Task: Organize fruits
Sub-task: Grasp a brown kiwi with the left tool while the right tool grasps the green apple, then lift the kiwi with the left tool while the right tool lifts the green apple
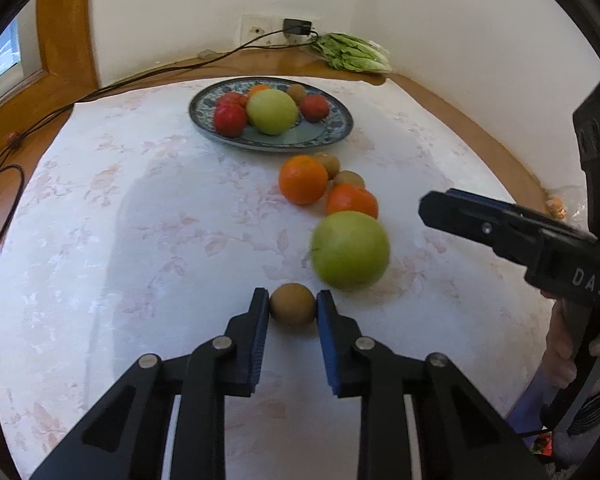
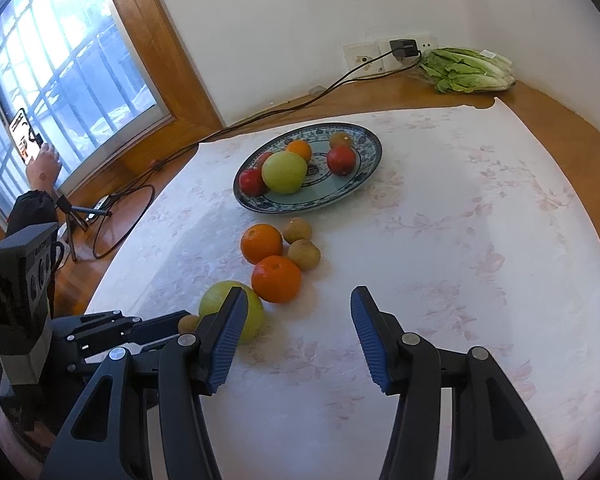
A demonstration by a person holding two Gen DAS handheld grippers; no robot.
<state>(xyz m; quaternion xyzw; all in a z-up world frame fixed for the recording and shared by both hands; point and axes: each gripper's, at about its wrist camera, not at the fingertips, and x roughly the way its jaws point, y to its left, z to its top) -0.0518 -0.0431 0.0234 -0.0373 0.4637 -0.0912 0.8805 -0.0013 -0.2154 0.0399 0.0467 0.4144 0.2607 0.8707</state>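
A brown kiwi (image 1: 293, 310) lies on the white flowered cloth with my left gripper (image 1: 293, 305) shut on it, a pad against each side. Just right of it sits a slightly blurred green apple (image 1: 350, 250). Beyond that lie two oranges (image 1: 303, 179) (image 1: 352, 201) and two more kiwis (image 1: 328, 162). The blue patterned plate (image 1: 332, 136) farther back holds a green apple, red fruits, an orange and a kiwi. My right gripper (image 2: 300, 312) hovers open over bare cloth, right of the green apple (image 2: 220, 300), which its left finger partly hides. The left gripper (image 2: 184, 318) shows at the lower left.
A bagged lettuce (image 2: 468, 70) lies at the table's far wooden edge under a wall socket (image 2: 404, 50), whose black cable trails left along the edge. By the window at the left, a hand (image 2: 42, 166) touches a phone on a small tripod.
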